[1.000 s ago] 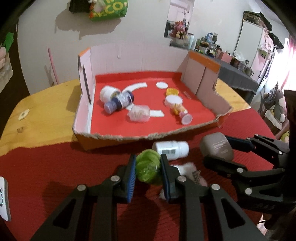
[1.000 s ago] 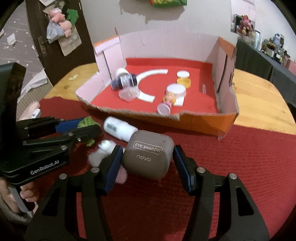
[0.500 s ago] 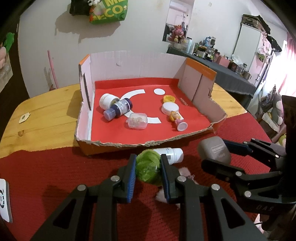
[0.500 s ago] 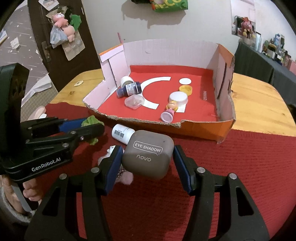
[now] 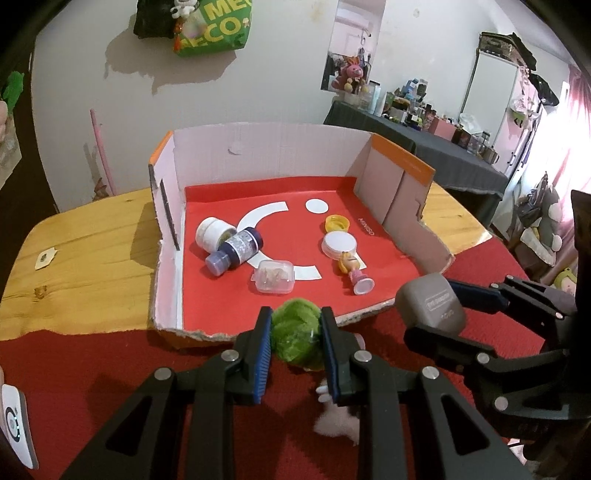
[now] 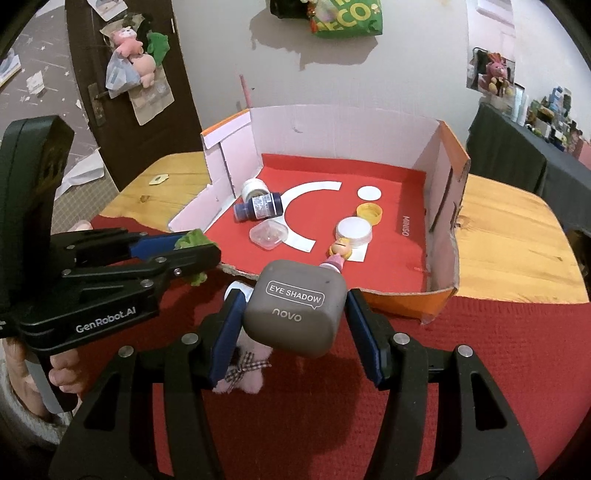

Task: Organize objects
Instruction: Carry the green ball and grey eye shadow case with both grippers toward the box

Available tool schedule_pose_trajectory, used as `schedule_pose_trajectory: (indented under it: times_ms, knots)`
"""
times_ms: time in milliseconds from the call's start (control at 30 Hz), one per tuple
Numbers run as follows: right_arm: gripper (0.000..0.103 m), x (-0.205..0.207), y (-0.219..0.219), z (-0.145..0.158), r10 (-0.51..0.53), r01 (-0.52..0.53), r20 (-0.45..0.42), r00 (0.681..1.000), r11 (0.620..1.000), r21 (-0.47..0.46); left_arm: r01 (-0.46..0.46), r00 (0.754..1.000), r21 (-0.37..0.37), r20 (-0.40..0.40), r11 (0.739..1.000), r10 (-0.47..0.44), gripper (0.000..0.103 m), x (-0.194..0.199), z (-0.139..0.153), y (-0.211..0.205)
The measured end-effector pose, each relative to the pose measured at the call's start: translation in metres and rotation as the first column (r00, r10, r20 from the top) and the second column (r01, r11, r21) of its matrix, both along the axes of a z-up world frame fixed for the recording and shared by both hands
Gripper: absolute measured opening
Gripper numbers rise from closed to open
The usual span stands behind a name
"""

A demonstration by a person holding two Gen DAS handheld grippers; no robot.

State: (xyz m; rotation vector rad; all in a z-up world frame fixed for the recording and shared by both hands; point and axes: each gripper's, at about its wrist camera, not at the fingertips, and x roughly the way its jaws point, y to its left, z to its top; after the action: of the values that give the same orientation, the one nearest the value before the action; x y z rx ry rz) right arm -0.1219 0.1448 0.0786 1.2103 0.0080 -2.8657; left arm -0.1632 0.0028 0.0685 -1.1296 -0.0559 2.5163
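Ahead of you a white wall (image 5: 280, 74) carries a hanging green bag (image 5: 210, 26). To your left stands a dark door (image 6: 110, 92); right, a cluttered dark-clothed counter (image 5: 424, 144) and bright pink-curtained window (image 5: 569, 122).

A green bag (image 5: 212, 27) hangs on the white wall, a pink plush (image 6: 131, 46) hangs on the dark door (image 6: 147, 122), and a cluttered dark counter (image 5: 424, 140) stands behind the wooden tabletop (image 5: 92, 258).

One green plush ball (image 5: 295, 334) sits between the left jaws, one grey eye-shadow case (image 6: 295, 308) between the right jaws. Beyond both jaws, one cardboard box (image 5: 266, 155) holds two bottles, one clear container (image 5: 273, 281), two lids and one doll figure (image 5: 354, 271). One pink plush (image 6: 242, 371) lies below the right jaws.
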Motion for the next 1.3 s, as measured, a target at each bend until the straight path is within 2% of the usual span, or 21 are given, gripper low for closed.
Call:
schedule_pose_trajectory:
  times_ms: [767, 1000, 1300]
  knots:
    - [0.055, -0.028, 0.022, 0.005, -0.014, 0.014, 0.024, 1.000, 1.000, -0.008, 0.051, 0.997, 0.022, 0.053, 0.998, -0.052, 0.026, -0.039, -0.004, 0.016]
    - [0.055, -0.040, 0.036, 0.003, -0.042, 0.041, 0.047, 0.998, 0.999, 0.020, 0.086, 0.992, 0.033, 0.091, 0.996, -0.089, 0.026, -0.051, -0.013, 0.025]
    - [0.055, -0.059, 0.050, -0.008, -0.072, 0.066, 0.086, 0.994, 0.995, 0.074, 0.116, 0.983, 0.011, 0.141, 0.993, -0.117, 0.026, -0.066, -0.028, 0.035]
